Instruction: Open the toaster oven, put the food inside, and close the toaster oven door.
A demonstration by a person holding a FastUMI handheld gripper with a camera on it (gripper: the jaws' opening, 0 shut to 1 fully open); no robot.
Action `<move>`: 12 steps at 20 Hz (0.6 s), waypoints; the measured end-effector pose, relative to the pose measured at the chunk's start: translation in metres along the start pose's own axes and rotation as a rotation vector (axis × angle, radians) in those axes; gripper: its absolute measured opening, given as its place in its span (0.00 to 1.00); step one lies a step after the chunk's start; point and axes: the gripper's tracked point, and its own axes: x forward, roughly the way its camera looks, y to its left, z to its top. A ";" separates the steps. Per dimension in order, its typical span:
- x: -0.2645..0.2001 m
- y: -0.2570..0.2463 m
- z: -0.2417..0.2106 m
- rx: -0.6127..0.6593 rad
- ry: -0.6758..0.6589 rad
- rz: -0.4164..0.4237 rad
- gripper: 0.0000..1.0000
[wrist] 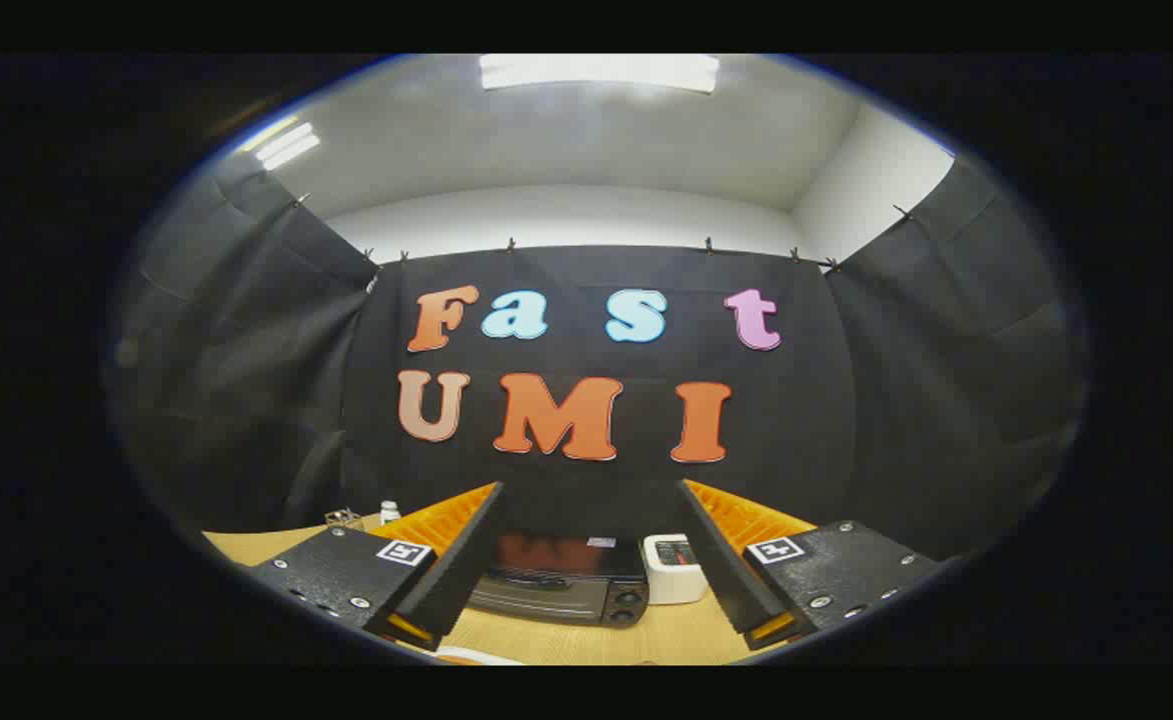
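Note:
A black toaster oven [561,580] stands on the wooden table [666,635], beyond my fingers and between them in the view. Its glass door looks closed, with two knobs on its right side. My gripper [591,560] is held high and back from the oven, open wide, with nothing between its fingers. A sliver of a white rim [476,655], maybe a plate, shows just below the left finger; I cannot tell what lies on it.
A white box-like appliance [674,568] sits right beside the oven. A small white bottle [390,511] and a little wire rack [344,518] stand at the back left of the table. Black cloth walls close in the booth on three sides.

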 end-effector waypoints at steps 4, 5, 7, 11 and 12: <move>0.002 0.003 -0.002 0.015 0.008 0.008 0.99; 0.003 0.003 -0.003 0.013 0.012 0.009 0.99; 0.002 0.004 -0.004 0.012 0.015 0.010 0.99; 0.001 0.005 -0.001 0.014 0.013 0.008 0.99; 0.002 0.006 -0.001 0.017 0.015 0.010 0.99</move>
